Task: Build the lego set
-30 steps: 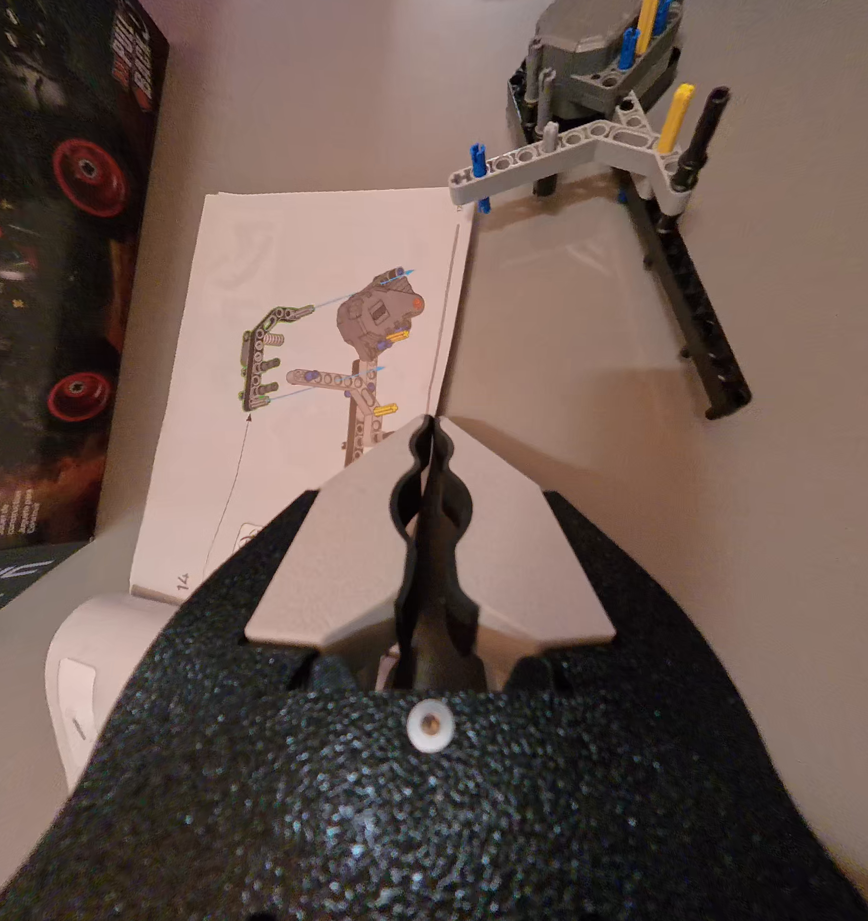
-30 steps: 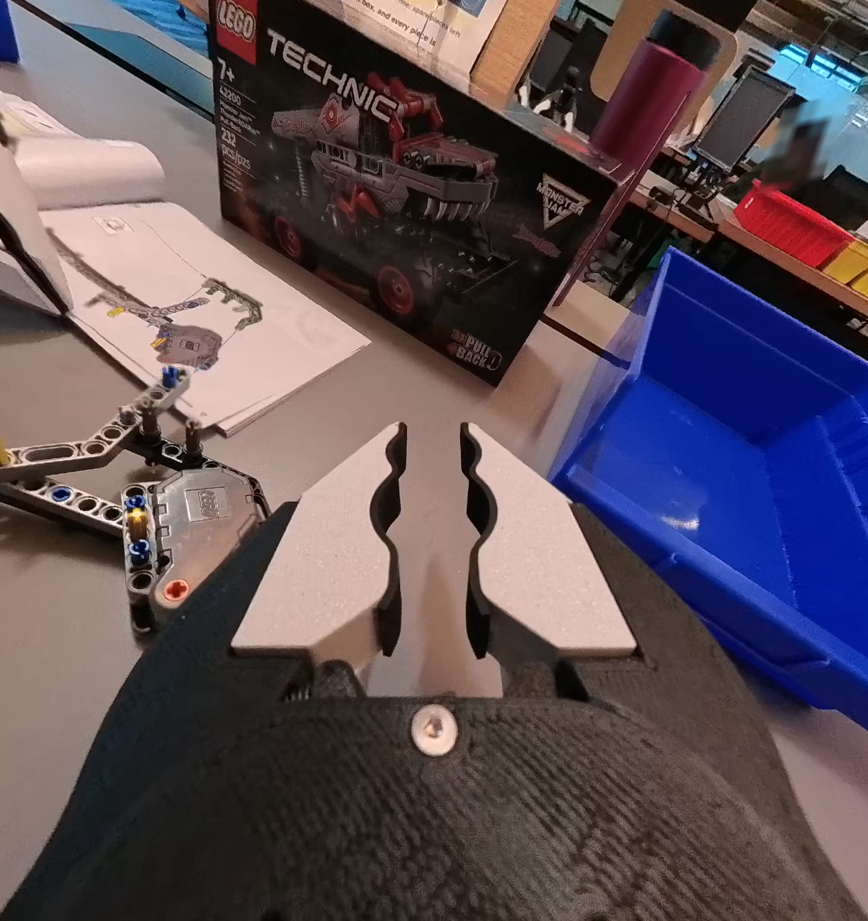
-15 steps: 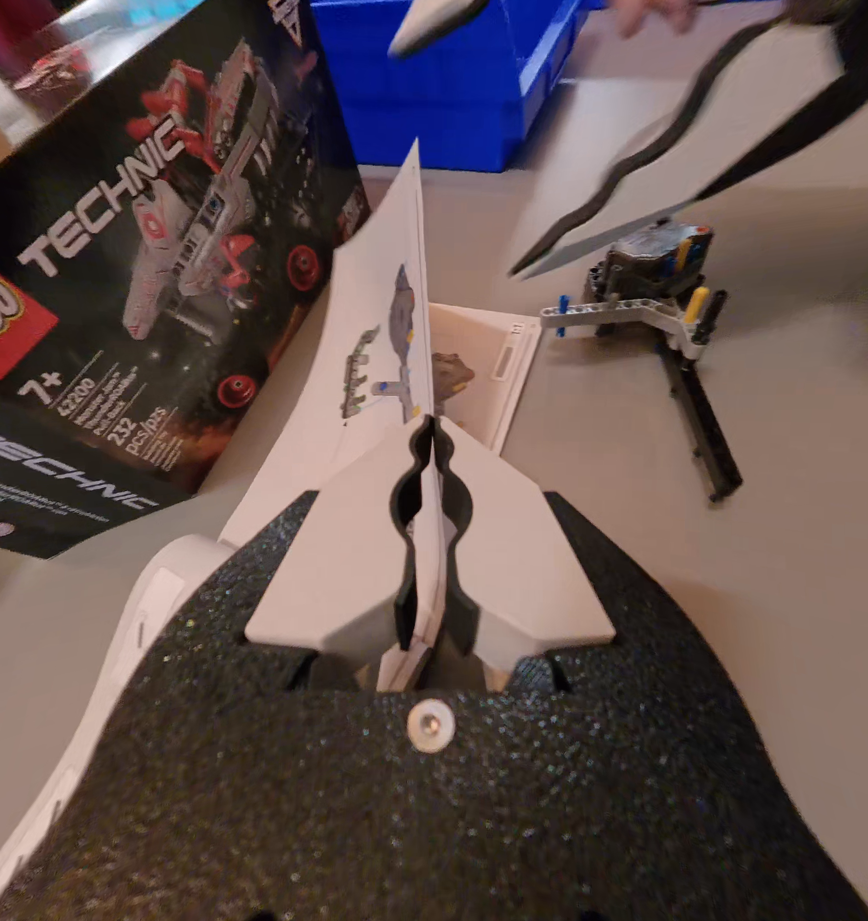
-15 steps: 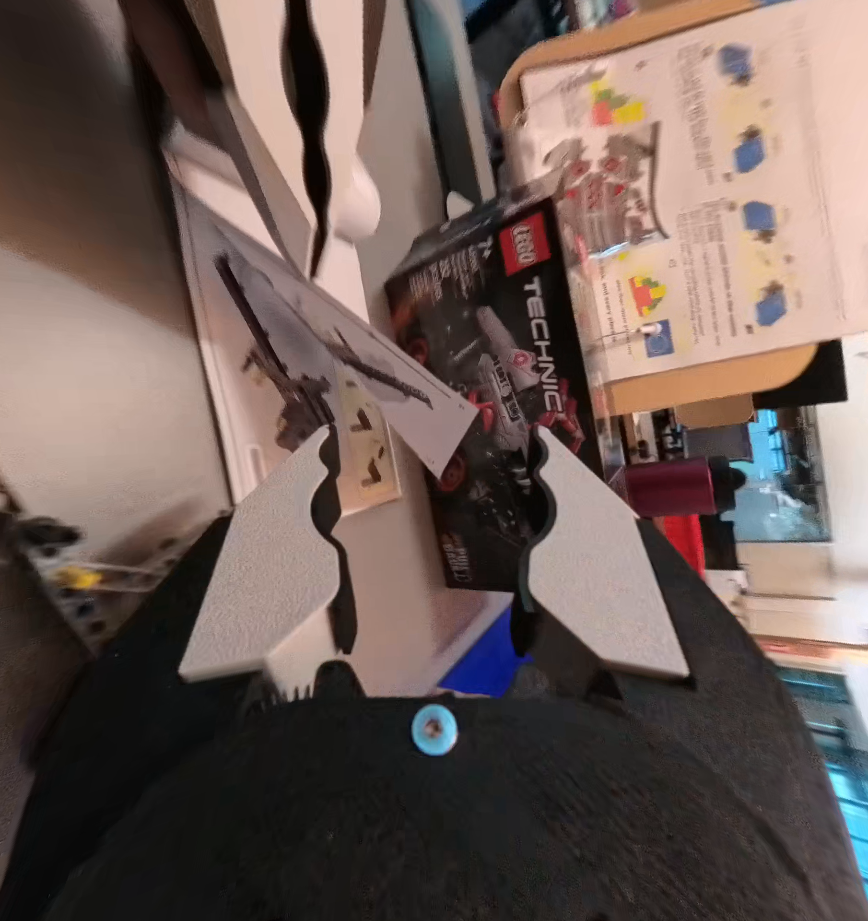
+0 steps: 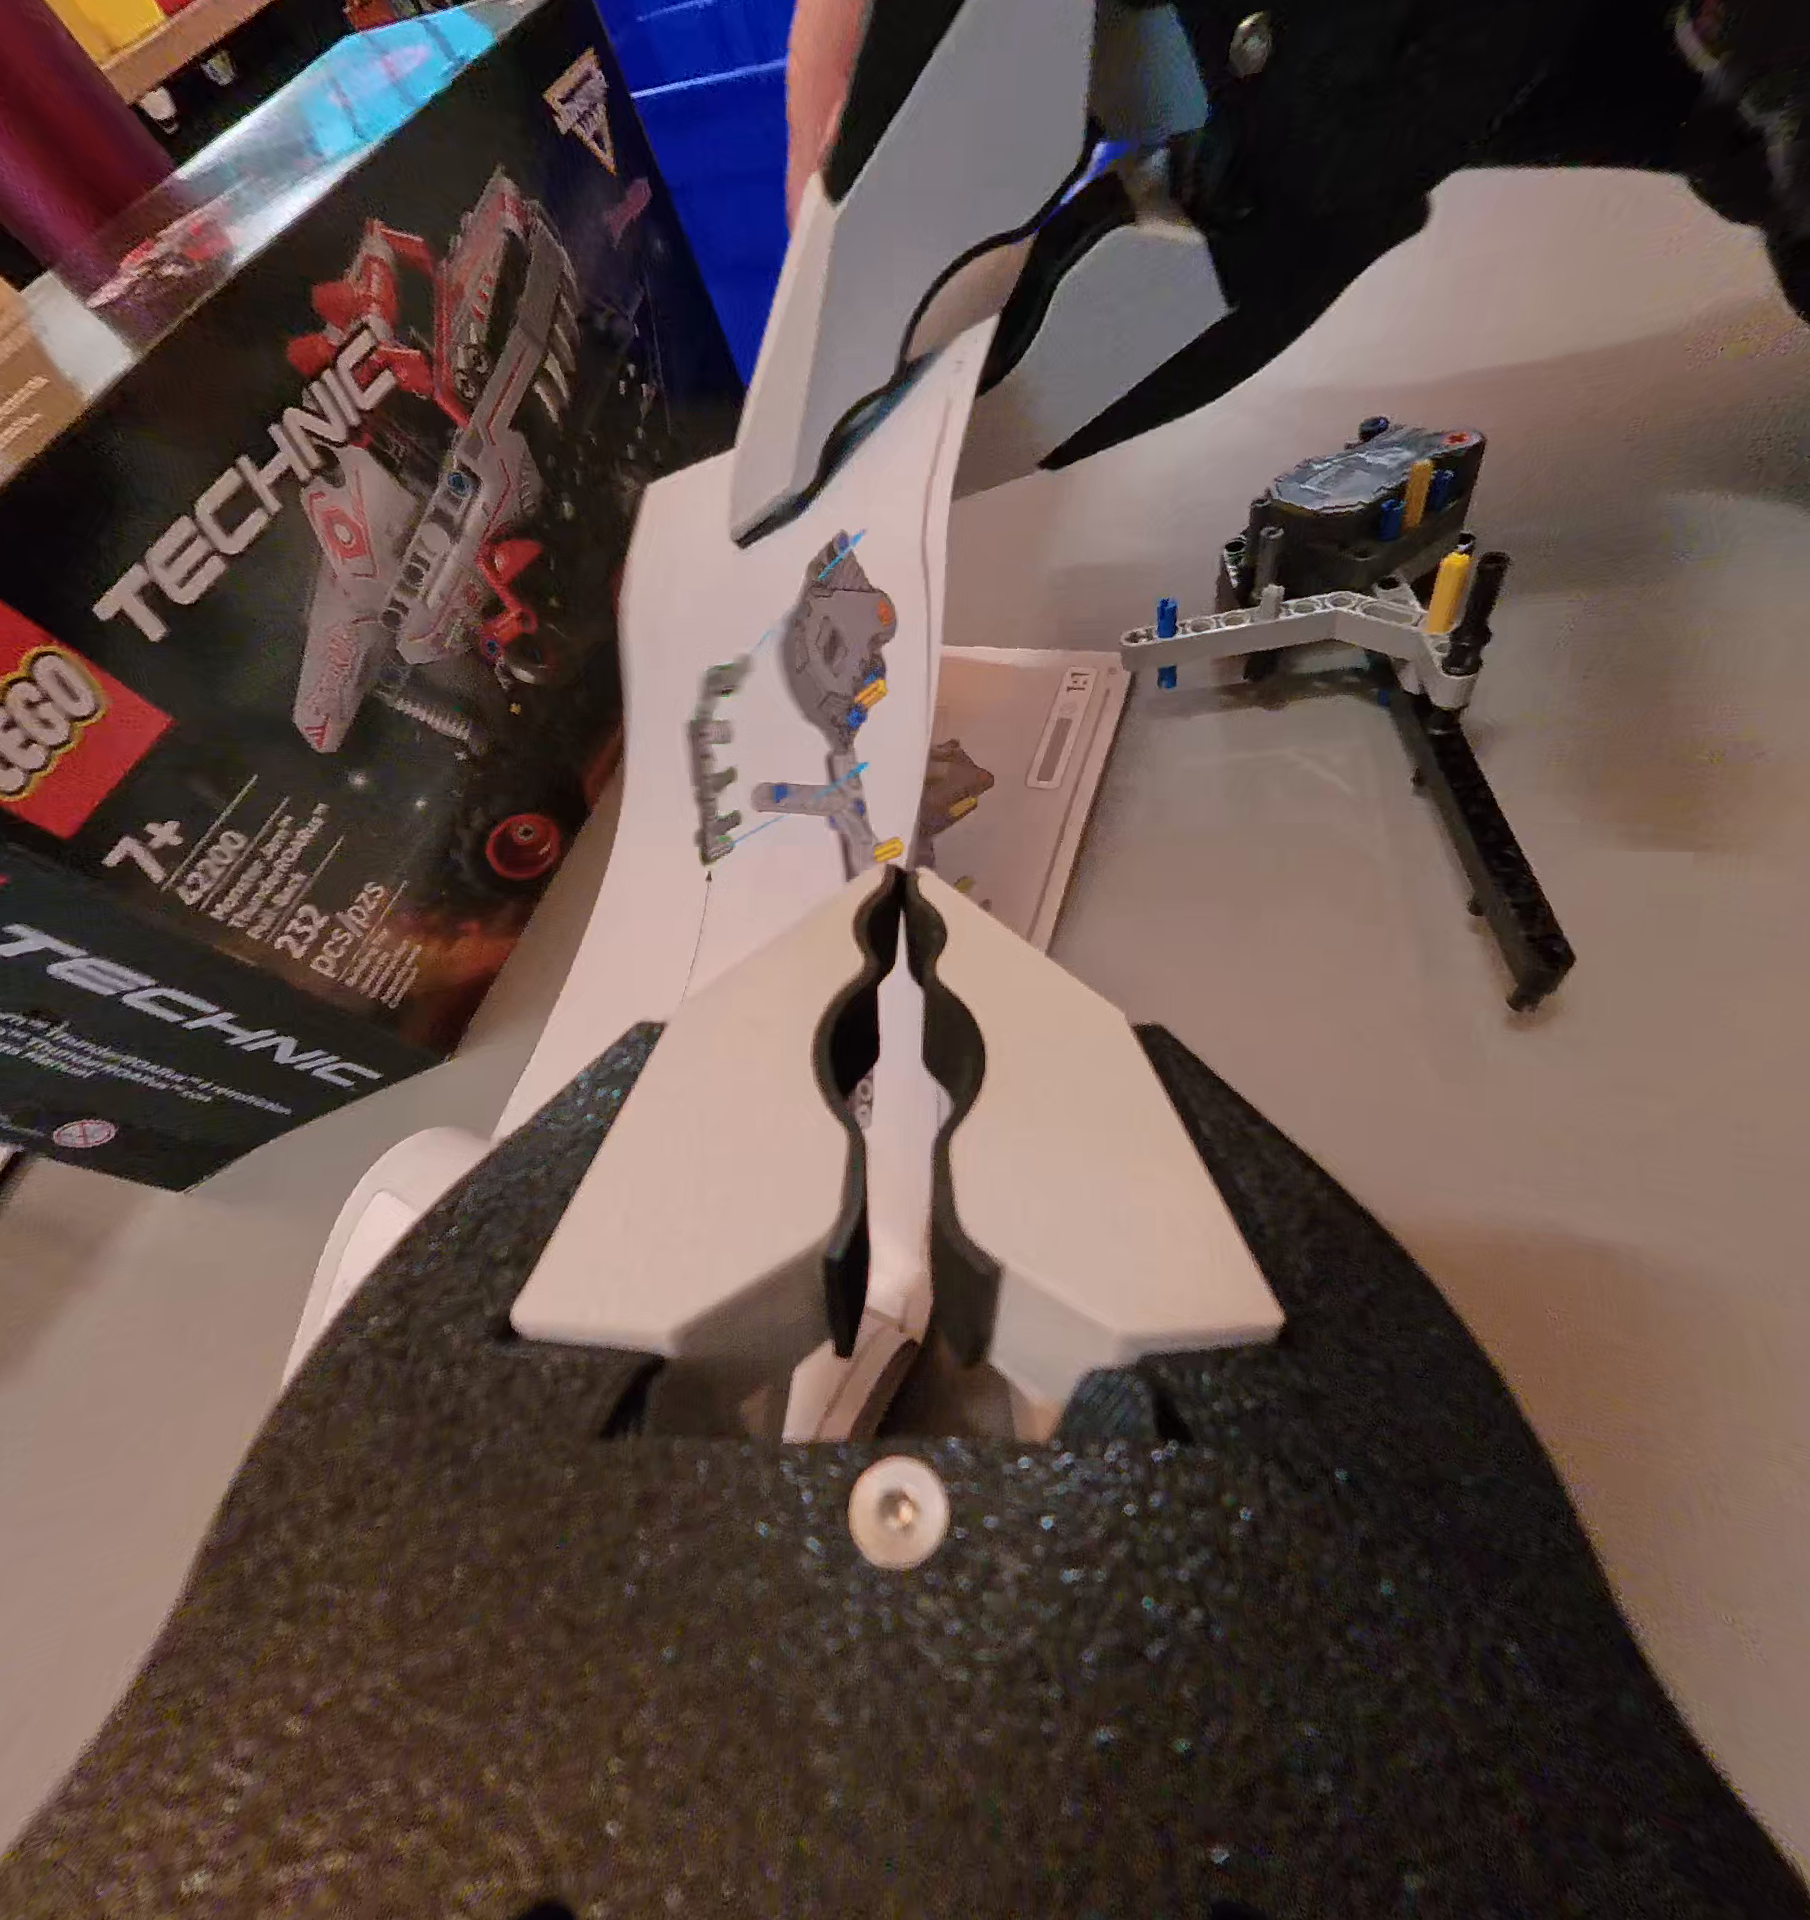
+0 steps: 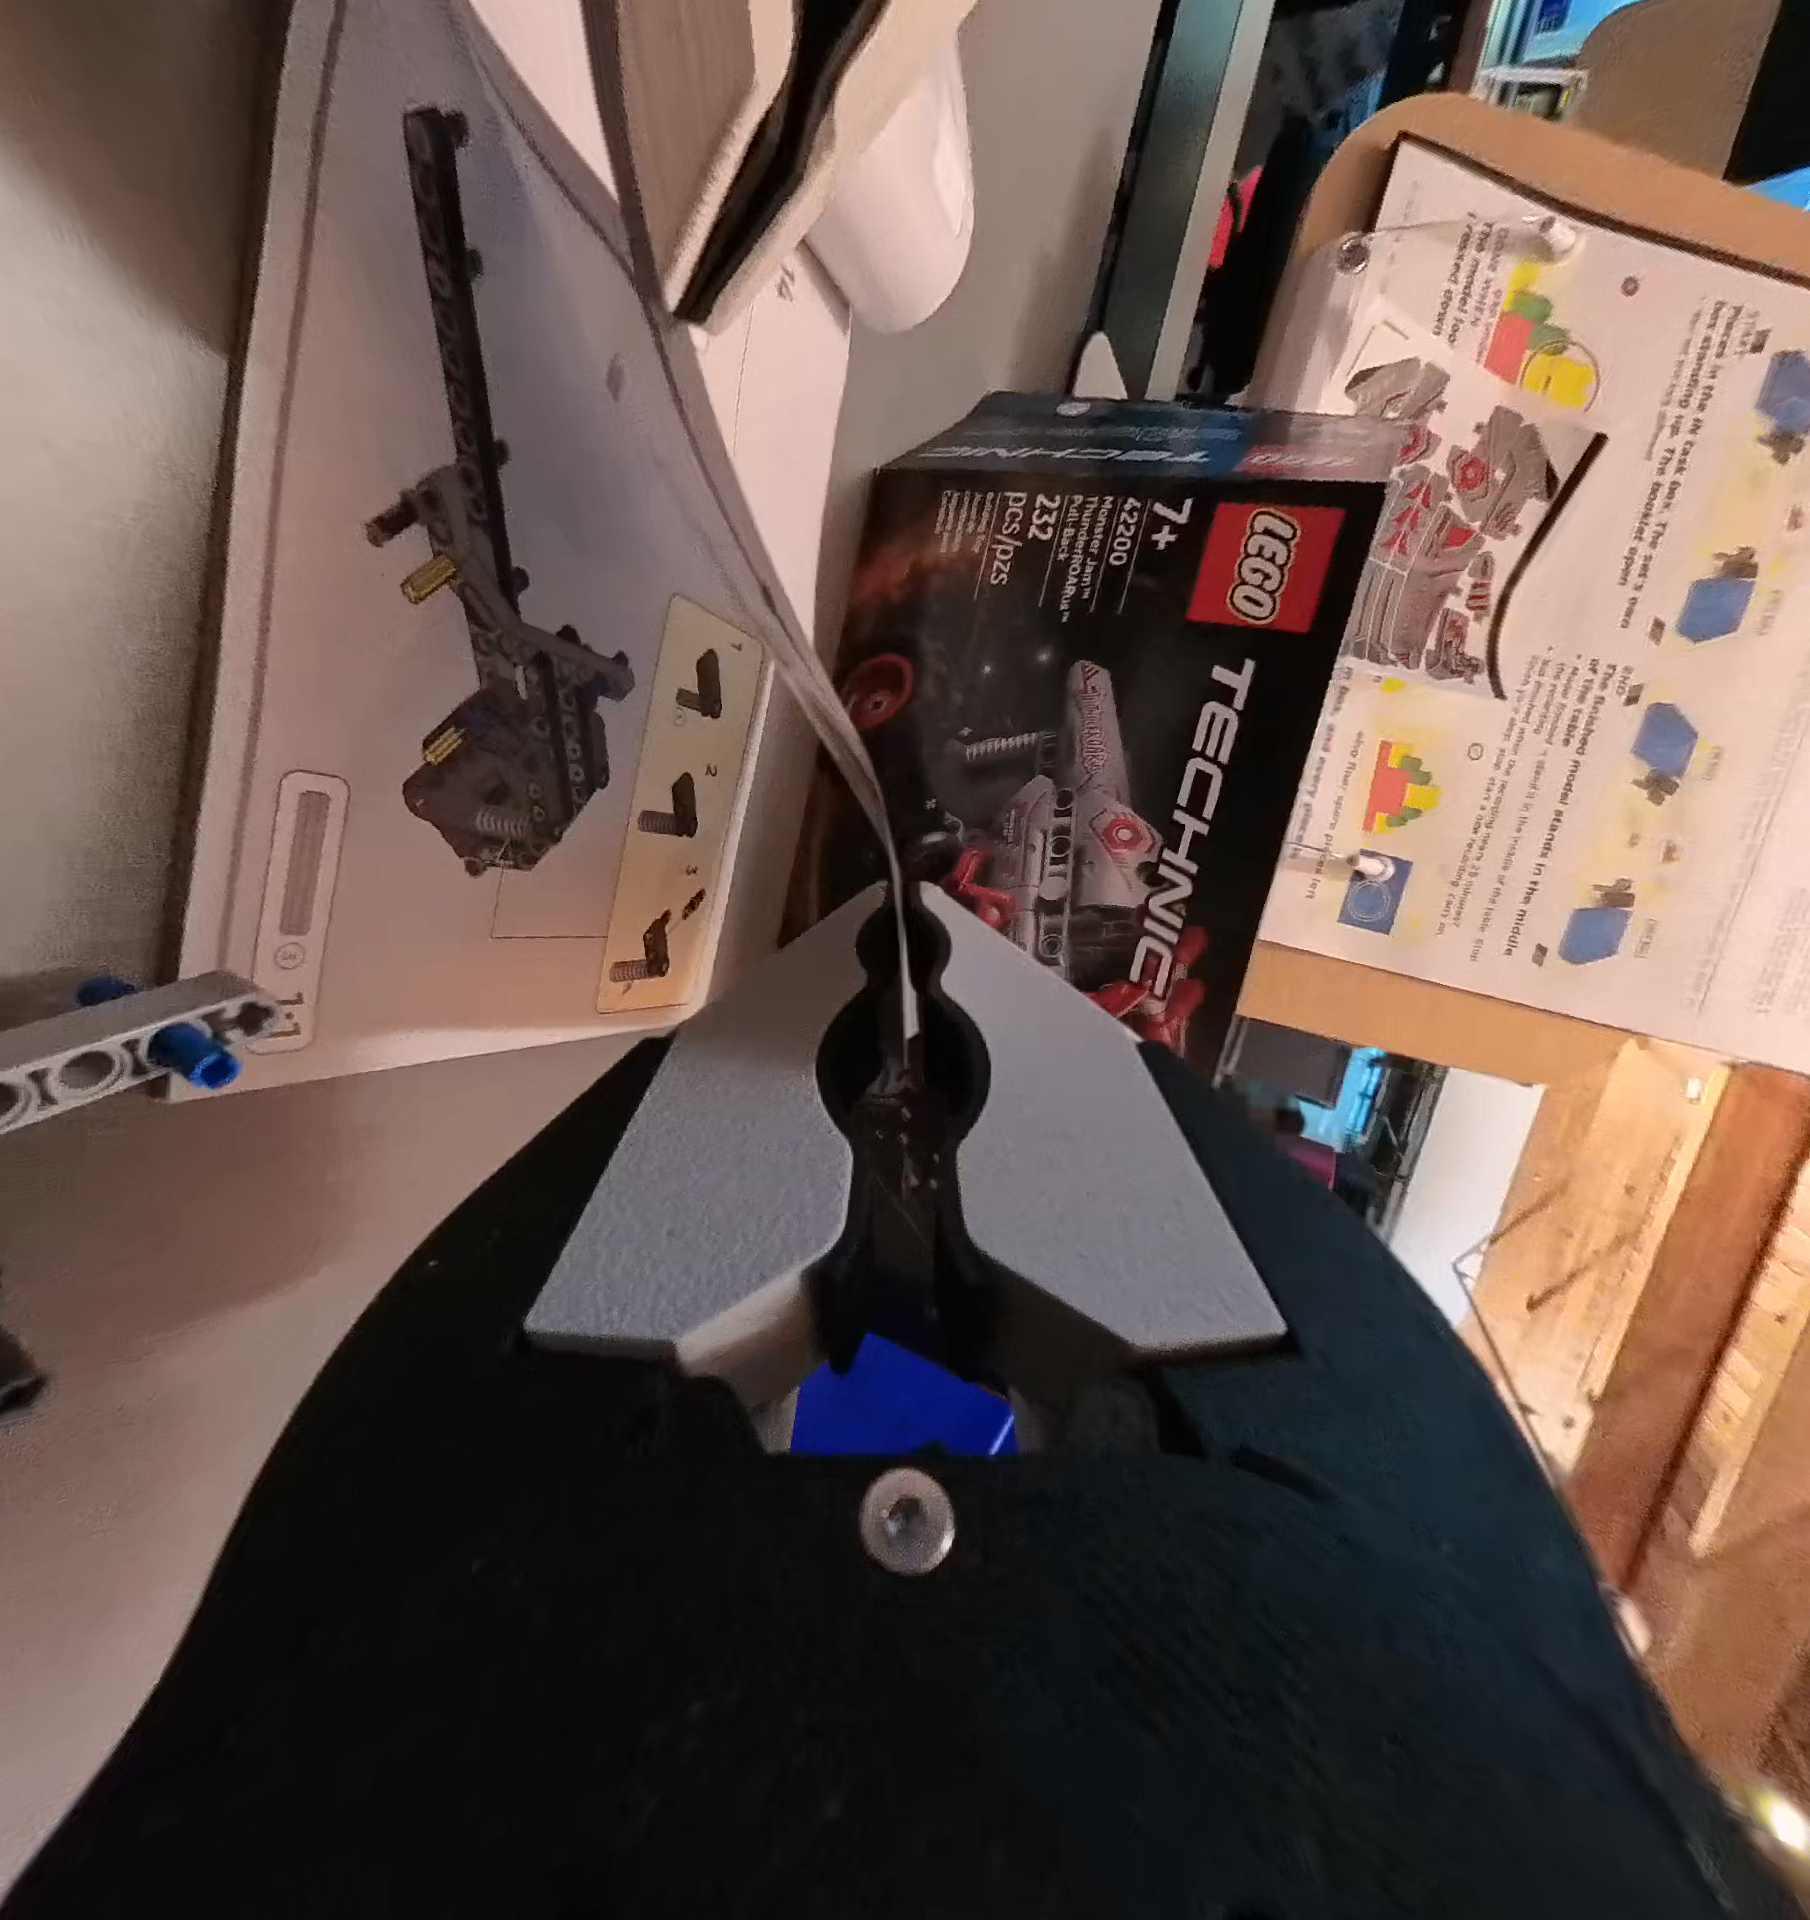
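The white instruction booklet lies open on the table, with one page (image 5: 807, 675) lifted into an upright curve. My left gripper (image 5: 899, 883) is shut on the near edge of that page. My right gripper (image 6: 903, 899) is shut on the page's far edge (image 6: 807, 665); its fingers (image 5: 859, 260) show at the top of the left wrist view. The page underneath (image 6: 444, 644) lies flat. The partly built lego assembly (image 5: 1348, 561), a grey motor block with light grey and black beams and yellow and blue pins, stands on the table to the right, untouched.
The black lego box (image 5: 257, 644) stands left of the booklet and also shows in the right wrist view (image 6: 1119, 665). A blue bin (image 5: 703, 156) sits behind it, a maroon bottle (image 5: 28, 135) at far left. A printed sheet on a cardboard board (image 6: 1607, 623) stands beyond. About 30 centimetres separates my right fingertips from the maroon bottle (image 5: 28, 135).
My left gripper has lifted the page up off the flat booklet. My right gripper has swung over from beside the assembly, turned sideways, and closed from open onto the page's far edge.
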A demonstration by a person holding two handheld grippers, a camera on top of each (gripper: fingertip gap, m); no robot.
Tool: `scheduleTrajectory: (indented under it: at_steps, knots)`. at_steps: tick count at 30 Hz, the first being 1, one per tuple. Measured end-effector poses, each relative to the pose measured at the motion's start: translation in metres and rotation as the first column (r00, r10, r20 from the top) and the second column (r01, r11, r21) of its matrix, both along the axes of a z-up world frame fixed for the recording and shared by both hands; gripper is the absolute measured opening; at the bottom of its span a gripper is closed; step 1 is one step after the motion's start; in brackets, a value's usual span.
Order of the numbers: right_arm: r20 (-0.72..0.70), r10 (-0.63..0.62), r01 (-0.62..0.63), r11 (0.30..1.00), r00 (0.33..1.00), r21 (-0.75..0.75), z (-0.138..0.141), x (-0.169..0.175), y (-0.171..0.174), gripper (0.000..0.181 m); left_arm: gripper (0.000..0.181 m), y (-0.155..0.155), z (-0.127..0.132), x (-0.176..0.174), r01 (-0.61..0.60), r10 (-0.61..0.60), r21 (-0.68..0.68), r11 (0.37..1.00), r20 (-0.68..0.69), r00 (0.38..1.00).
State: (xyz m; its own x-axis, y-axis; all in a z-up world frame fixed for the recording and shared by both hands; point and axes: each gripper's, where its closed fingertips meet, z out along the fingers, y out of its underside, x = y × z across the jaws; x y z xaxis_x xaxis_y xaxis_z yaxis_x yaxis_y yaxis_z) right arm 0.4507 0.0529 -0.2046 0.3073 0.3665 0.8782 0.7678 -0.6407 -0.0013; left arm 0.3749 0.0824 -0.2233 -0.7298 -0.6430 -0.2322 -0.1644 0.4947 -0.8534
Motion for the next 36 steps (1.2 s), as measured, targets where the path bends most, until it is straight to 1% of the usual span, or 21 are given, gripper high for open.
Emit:
scheduleTrajectory:
  at_steps: [1, 2, 3, 4, 6, 7, 8, 12, 13, 16, 18, 20, 23, 25, 27, 28, 30, 32, 33, 35, 36]
  knots:
    - [-0.008, 0.000, 0.000, 1.000, 1.000, 0.013, 0.001, -0.001, -0.001, 0.000, 0.000, 0.002, 0.002, 0.002, -0.017, 0.018, -0.002, 1.000, 0.014, 1.000]
    - [0.006, 0.005, -0.005, 1.000, 1.000, 0.020, 0.003, -0.001, -0.002, 0.000, 0.007, 0.003, 0.005, 0.004, -0.034, 0.034, -0.009, 0.999, 0.034, 0.999]
    - [0.045, 0.010, -0.010, 1.000, 0.999, 0.018, 0.007, 0.000, -0.002, 0.000, 0.024, 0.003, 0.007, 0.005, -0.048, 0.048, -0.010, 0.999, 0.045, 0.998]
    - [0.092, 0.011, -0.012, 1.000, 0.996, 0.007, 0.011, 0.000, -0.002, 0.000, 0.036, 0.002, 0.008, 0.007, -0.068, 0.069, -0.003, 0.998, 0.045, 0.997]
    - [0.150, 0.033, -0.030, 0.999, 0.988, -0.021, 0.017, -0.004, 0.002, 0.000, 0.050, -0.007, 0.012, 0.009, -0.088, 0.086, 0.020, 0.996, 0.064, 0.994]
    - [0.169, 0.057, -0.054, 0.998, 0.984, -0.022, 0.021, -0.009, 0.005, 0.000, 0.052, -0.014, 0.015, 0.009, -0.089, 0.084, 0.042, 0.995, 0.098, 0.992]
    - [0.184, 0.071, -0.068, 0.997, 0.980, -0.018, 0.024, -0.013, 0.008, 0.000, 0.050, -0.019, 0.021, 0.011, -0.108, 0.097, 0.073, 0.991, 0.148, 0.984]
    - [0.169, 0.068, -0.071, 0.997, 0.983, 0.011, 0.033, -0.018, 0.014, 0.000, 0.026, -0.023, 0.044, 0.020, -0.259, 0.194, 0.163, 0.952, 0.332, 0.923]
    - [0.159, 0.068, -0.072, 0.997, 0.985, 0.022, 0.035, -0.019, 0.016, 0.000, 0.017, -0.024, 0.046, 0.020, -0.274, 0.205, 0.165, 0.947, 0.346, 0.916]
    - [0.124, 0.065, -0.072, 0.996, 0.990, 0.056, 0.043, -0.022, 0.016, 0.000, 0.011, -0.018, 0.050, 0.020, -0.316, 0.253, 0.133, 0.939, 0.350, 0.902]
    - [0.124, 0.039, -0.053, 0.993, 0.991, 0.110, 0.053, -0.019, 0.012, 0.017, 0.010, -0.007, 0.051, 0.018, -0.347, 0.300, 0.093, 0.933, 0.330, 0.895]
    - [0.135, -0.013, -0.012, 0.983, 0.991, 0.181, 0.065, -0.011, 0.001, 0.020, 0.007, 0.011, 0.058, 0.013, -0.390, 0.369, 0.011, 0.921, 0.305, 0.878]
    - [0.025, -0.093, 0.082, 0.960, 0.995, 0.267, 0.068, -0.004, -0.024, 0.022, 0.007, 0.055, 0.066, -0.001, -0.473, 0.496, -0.154, 0.868, 0.220, 0.840]
    - [-0.090, -0.127, 0.150, 0.935, 0.988, 0.320, 0.063, -0.004, -0.042, 0.022, 0.007, 0.094, 0.066, -0.014, -0.545, 0.588, -0.249, 0.801, 0.149, 0.795]
    - [-0.231, -0.138, 0.216, 0.909, 0.963, 0.357, 0.052, -0.006, -0.059, 0.022, 0.006, 0.136, 0.055, -0.027, -0.636, 0.677, -0.290, 0.715, 0.062, 0.733]
    - [-0.326, -0.115, 0.238, 0.900, 0.938, 0.365, 0.044, -0.012, -0.065, 0.024, 0.002, 0.155, 0.046, -0.034, -0.680, 0.715, -0.288, 0.674, 0.023, 0.698]
    - [-0.526, -0.030, 0.282, 0.869, 0.850, 0.407, 0.034, -0.024, -0.069, 0.027, 0.000, 0.182, 0.023, -0.047, -0.745, 0.763, -0.262, 0.613, -0.049, 0.645]
    - [-0.642, 0.091, 0.319, 0.810, 0.761, 0.493, 0.037, -0.031, -0.067, 0.030, 0.000, 0.193, 0.000, -0.058, -0.782, 0.781, -0.217, 0.584, -0.111, 0.614]
    - [-0.667, 0.138, 0.335, 0.780, 0.732, 0.529, 0.040, -0.032, -0.065, 0.031, 0.000, 0.195, -0.008, -0.062, -0.796, 0.790, -0.193, 0.574, -0.125, 0.600]
    - [-0.665, 0.154, 0.361, 0.739, 0.730, 0.568, 0.040, -0.024, -0.063, 0.030, 0.001, 0.198, -0.021, -0.068, -0.817, 0.808, -0.112, 0.565, -0.123, 0.576]
    - [-0.665, 0.126, 0.374, 0.743, 0.736, 0.555, 0.034, -0.019, -0.064, 0.031, 0.010, 0.198, -0.025, -0.071, -0.823, 0.815, -0.071, 0.563, -0.118, 0.567]
